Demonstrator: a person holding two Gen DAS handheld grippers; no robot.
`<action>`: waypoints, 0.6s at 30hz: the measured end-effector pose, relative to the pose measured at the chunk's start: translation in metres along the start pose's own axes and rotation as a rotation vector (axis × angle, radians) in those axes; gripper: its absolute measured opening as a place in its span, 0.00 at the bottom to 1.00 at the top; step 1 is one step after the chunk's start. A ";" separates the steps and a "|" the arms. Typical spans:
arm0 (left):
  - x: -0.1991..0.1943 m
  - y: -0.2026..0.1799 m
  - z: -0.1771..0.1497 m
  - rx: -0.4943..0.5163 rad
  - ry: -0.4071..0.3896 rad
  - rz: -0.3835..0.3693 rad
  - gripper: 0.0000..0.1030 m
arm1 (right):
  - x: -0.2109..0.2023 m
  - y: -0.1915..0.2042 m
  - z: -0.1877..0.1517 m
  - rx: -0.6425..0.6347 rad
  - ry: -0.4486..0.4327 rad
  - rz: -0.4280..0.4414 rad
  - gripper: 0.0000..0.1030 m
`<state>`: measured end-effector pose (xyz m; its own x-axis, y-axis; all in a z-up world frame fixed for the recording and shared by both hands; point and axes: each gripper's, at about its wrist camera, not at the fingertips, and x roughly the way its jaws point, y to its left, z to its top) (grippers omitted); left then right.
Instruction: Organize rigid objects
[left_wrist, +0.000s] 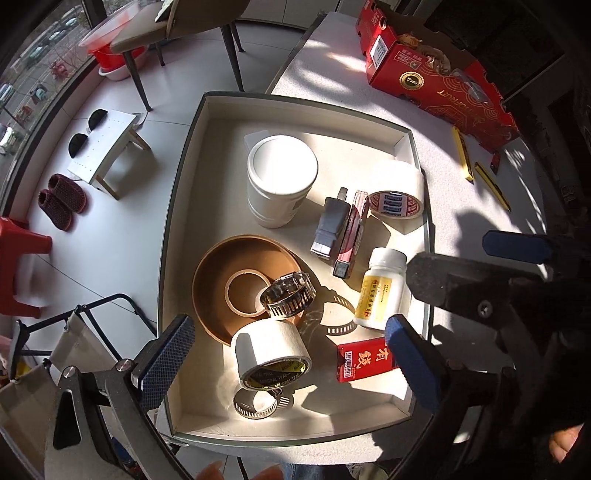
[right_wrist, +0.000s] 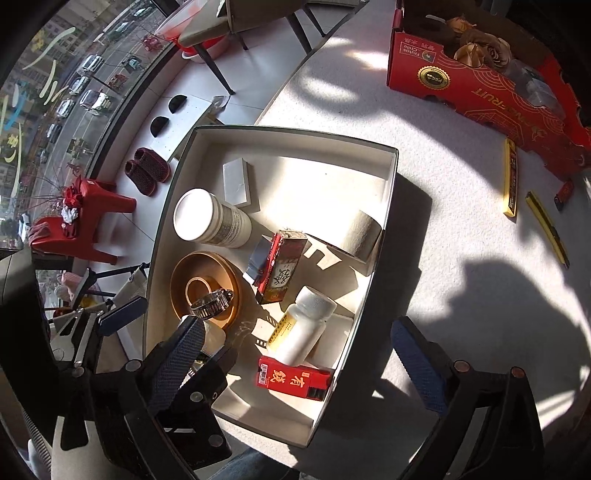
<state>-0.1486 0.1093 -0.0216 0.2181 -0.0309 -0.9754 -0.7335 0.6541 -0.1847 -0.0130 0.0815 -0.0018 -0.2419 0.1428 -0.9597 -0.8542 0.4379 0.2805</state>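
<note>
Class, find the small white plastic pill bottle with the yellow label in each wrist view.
Left wrist view: small white plastic pill bottle, right of centre, inside the white cardboard tray.
Right wrist view: bottle, lower centre.
Shared landmark: flat red carton beside it.

White-walled tray (left_wrist: 192, 155). White lidded canister (left_wrist: 282, 177). Brown dish (left_wrist: 236, 280) holding a slotted silver clamp (left_wrist: 288, 297). Between the left claw's blue cross-hatched pads (left_wrist: 166, 354): off-white tape roll (left_wrist: 271, 350), black-and-gold core. Beside its right pad: red box (left_wrist: 364, 360), gold characters; white bottle (left_wrist: 380, 291), yellow label. Beyond: red-and-gold carton (left_wrist: 436, 77); yellow sticks (left_wrist: 463, 153).
</note>
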 end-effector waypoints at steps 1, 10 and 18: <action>-0.001 -0.001 -0.001 0.014 0.002 -0.037 1.00 | -0.003 -0.001 -0.001 0.003 -0.009 0.007 0.98; -0.033 0.001 -0.007 -0.031 -0.120 -0.023 1.00 | -0.024 0.002 -0.016 0.014 -0.051 0.054 0.99; -0.032 0.007 -0.017 -0.050 -0.005 0.109 1.00 | -0.033 0.005 -0.040 0.057 -0.041 0.032 0.99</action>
<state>-0.1716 0.1020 0.0062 0.1382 0.0425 -0.9895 -0.7843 0.6148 -0.0832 -0.0276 0.0435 0.0303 -0.2485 0.1929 -0.9492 -0.8185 0.4823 0.3122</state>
